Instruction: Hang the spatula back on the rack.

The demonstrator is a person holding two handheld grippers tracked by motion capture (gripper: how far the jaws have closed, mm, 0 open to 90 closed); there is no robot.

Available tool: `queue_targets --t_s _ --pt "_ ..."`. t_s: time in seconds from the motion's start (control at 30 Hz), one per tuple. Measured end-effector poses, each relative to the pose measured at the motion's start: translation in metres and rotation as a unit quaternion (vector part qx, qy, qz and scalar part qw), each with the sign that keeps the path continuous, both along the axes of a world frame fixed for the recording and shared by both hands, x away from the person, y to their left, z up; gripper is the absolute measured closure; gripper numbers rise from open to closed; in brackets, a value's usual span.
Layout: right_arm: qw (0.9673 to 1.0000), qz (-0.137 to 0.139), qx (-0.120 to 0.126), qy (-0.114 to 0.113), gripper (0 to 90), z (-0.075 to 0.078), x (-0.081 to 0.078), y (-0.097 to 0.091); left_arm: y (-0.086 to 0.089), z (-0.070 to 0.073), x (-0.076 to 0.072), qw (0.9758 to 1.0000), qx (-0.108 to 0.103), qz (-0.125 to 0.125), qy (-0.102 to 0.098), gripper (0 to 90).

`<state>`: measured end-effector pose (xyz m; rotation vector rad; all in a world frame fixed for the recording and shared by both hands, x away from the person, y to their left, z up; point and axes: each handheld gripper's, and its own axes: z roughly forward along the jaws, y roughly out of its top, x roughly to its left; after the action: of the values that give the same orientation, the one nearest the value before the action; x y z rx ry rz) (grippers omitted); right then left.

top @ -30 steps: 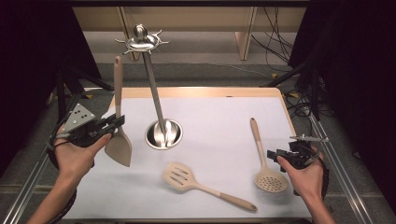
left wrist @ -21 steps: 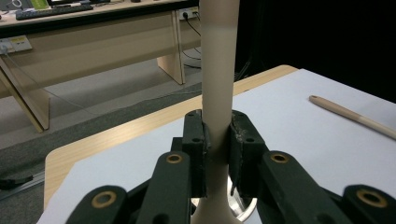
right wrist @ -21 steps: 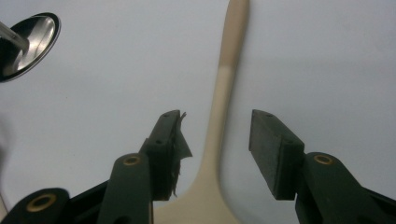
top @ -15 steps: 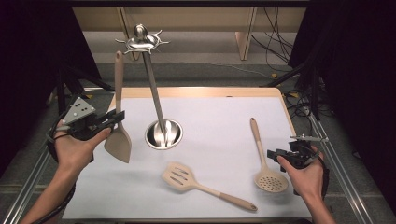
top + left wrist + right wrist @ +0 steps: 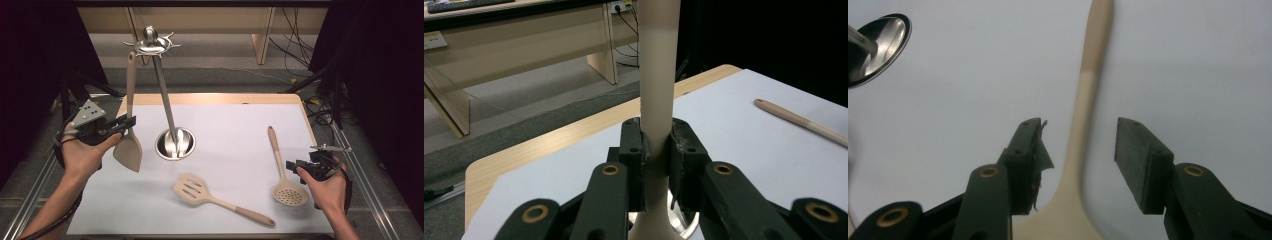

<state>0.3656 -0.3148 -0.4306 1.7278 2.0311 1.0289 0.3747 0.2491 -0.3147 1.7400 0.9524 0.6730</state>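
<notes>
Your left gripper [image 5: 129, 121] sits at nine o'clock on the bench [image 5: 240, 125], its jaws clamped on the handle of a beige solid turner [image 5: 129, 145]. You hold the turner upright, blade down, the handle rising toward the top of the stand. In the left gripper view the handle [image 5: 655, 90] runs straight up between the two pads, both of which press against it. The blade hangs just beside the stand's round base, at its nine o'clock; whether its lower edge touches the white mat [image 5: 225, 150] cannot be told.

The chrome utensil stand [image 5: 167, 115] stands at the centre of the mat, its pole leaning in the high view up to a crown of hooks [image 5: 152, 45] at twelve o'clock.

Your right gripper [image 5: 292, 165] rests at four o'clock with its jaws spread wide, holding nothing. It sits just beside the skimmer [image 5: 282, 167], which lies flat on the mat with its perforated bowl toward you and handle pointing to twelve o'clock. In the right gripper view the skimmer's handle [image 5: 1088, 90] runs up between the open jaws.

A slotted turner [image 5: 215, 199] lies flat at six o'clock, head toward the stand, handle pointing to four o'clock.
</notes>
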Motion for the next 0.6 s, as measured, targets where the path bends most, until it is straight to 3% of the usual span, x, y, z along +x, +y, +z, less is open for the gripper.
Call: queue_targets --t_s 0.03,0.07,0.1,0.27,0.6 --pt "0.9993 -0.022 0.019 0.025 54.5 0.003 -0.002 0.004 -0.001 0.000 0.001 1.0000 0.002 -0.002 0.001 77.9" --pt "0.9997 -0.014 0.008 0.016 54.5 0.003 -0.001 0.002 -0.001 0.000 0.002 1.0000 0.001 -0.002 0.001 77.9" --pt "0.9991 -0.023 0.023 0.025 54.5 0.003 -0.002 0.005 -0.002 -0.001 0.004 1.0000 0.002 -0.001 0.001 77.9" --pt "0.9995 -0.018 0.019 0.016 54.5 0.001 -0.001 0.004 -0.006 -0.001 0.009 1.0000 0.003 -0.001 0.001 77.8" --pt "0.9994 -0.022 0.016 0.021 54.5 0.002 -0.001 0.005 -0.013 -0.008 0.020 1.0000 0.003 0.001 0.004 77.7"
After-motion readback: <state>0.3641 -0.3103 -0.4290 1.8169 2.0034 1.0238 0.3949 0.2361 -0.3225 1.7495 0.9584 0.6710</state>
